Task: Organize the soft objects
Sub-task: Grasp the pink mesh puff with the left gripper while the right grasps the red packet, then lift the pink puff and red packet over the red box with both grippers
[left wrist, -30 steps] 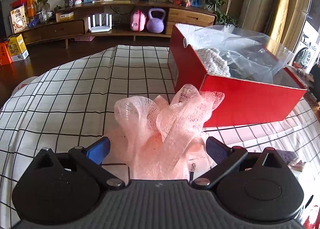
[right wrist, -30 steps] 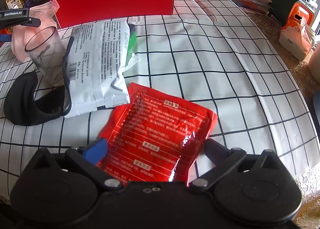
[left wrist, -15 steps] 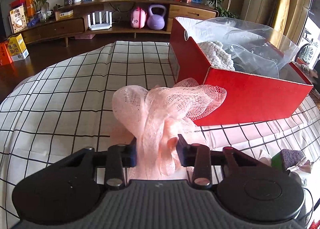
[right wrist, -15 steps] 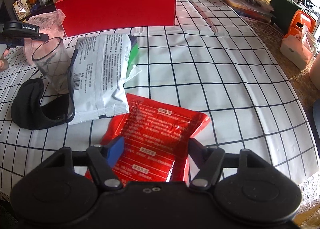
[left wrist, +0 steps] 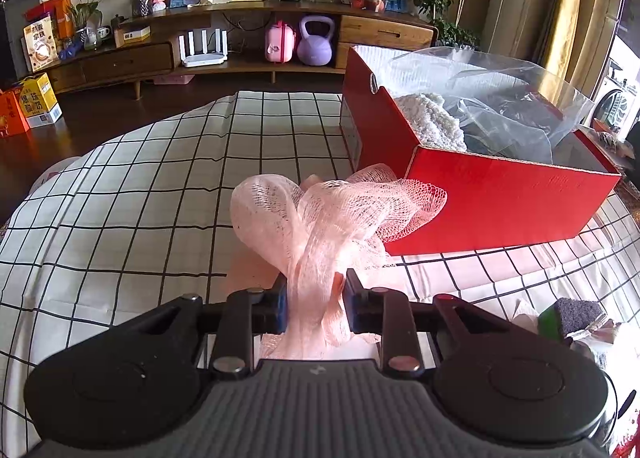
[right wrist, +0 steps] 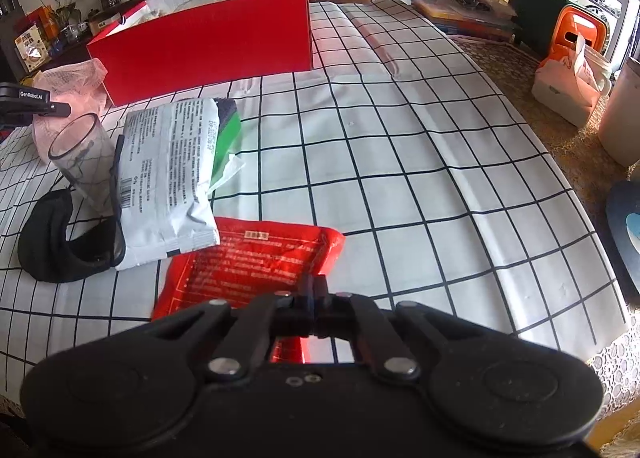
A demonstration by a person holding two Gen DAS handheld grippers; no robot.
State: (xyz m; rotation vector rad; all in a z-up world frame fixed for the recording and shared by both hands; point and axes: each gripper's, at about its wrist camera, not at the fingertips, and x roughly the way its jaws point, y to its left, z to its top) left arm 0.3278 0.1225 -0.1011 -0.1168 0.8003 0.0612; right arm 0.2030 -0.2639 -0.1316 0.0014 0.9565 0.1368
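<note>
Left wrist view: left gripper (left wrist: 314,308) jaws closing, pads squeezing the pink mesh puff (left wrist: 320,226) bunched btwn them. Puff sits over the checked cloth (left wrist: 120,186), its far edge touching the red box (left wrist: 500,210) at 2 o'clock. Box holds a white knit item (left wrist: 434,120) and clear plastic bag (left wrist: 500,98).

Right wrist view: right gripper (right wrist: 314,312) pressed together, pinching the near edge of the red packet (right wrist: 248,262). White packet (right wrist: 168,178) at 11 o'clock overlaps the red one's far corner; clear cup (right wrist: 86,158) and black mask (right wrist: 60,242) at 10.
</note>
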